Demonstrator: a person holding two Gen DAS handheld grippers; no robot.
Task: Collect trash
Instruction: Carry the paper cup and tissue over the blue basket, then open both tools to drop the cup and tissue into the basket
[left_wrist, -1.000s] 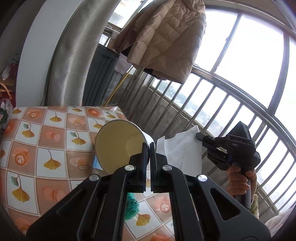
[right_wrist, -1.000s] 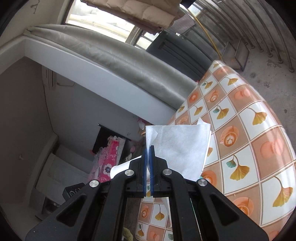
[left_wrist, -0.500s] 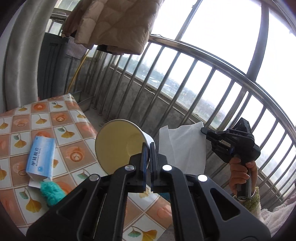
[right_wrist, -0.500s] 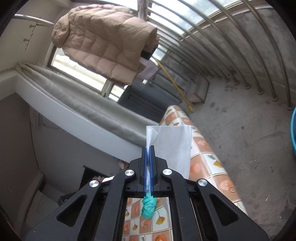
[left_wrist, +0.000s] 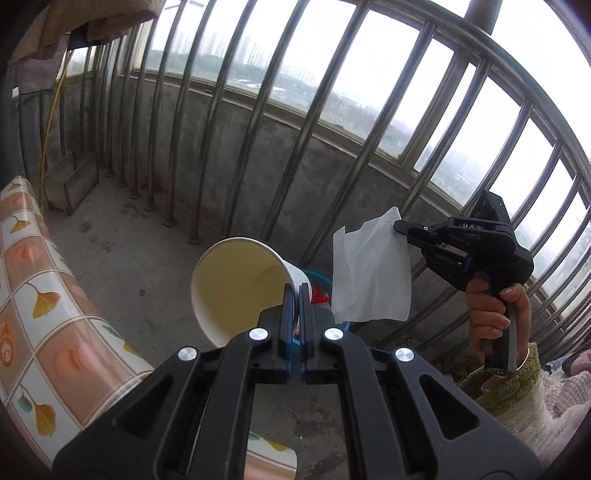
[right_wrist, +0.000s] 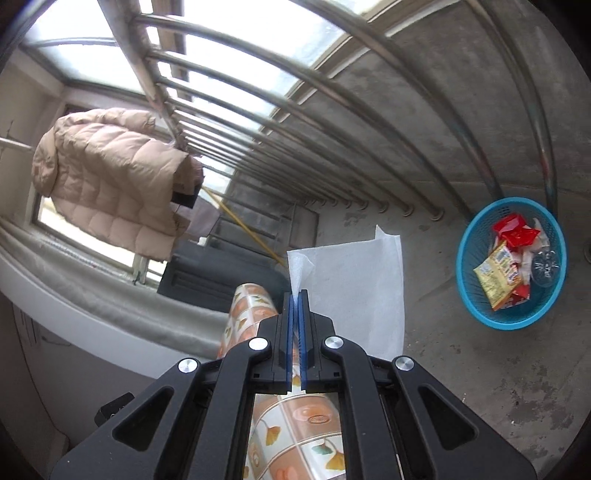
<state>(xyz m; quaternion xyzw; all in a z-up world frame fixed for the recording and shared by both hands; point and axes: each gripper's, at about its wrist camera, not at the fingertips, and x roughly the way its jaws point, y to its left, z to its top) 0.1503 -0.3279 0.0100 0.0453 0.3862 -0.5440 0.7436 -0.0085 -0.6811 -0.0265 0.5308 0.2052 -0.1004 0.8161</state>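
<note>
Both jaws clamped, left gripper (left_wrist: 294, 291) on the paper cup (left_wrist: 240, 284), right gripper (right_wrist: 295, 295) on the tissue (right_wrist: 354, 288); the blue basket (right_wrist: 466, 295) sits on the floor off to the tissue's right, so the right one looks nearer.

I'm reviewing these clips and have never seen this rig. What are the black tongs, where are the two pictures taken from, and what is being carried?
No robot here: a person holds a pistol-grip clamp in each hand, each with a fisheye camera looking along its two fingers. In the left view, the left gripper is shut on the rim of an empty paper cup, and the right gripper shows with the hand holding it. It pinches a white tissue. On the concrete floor stands a blue basket of wrappers. The patterned tablecloth covers a table beside them.
</note>
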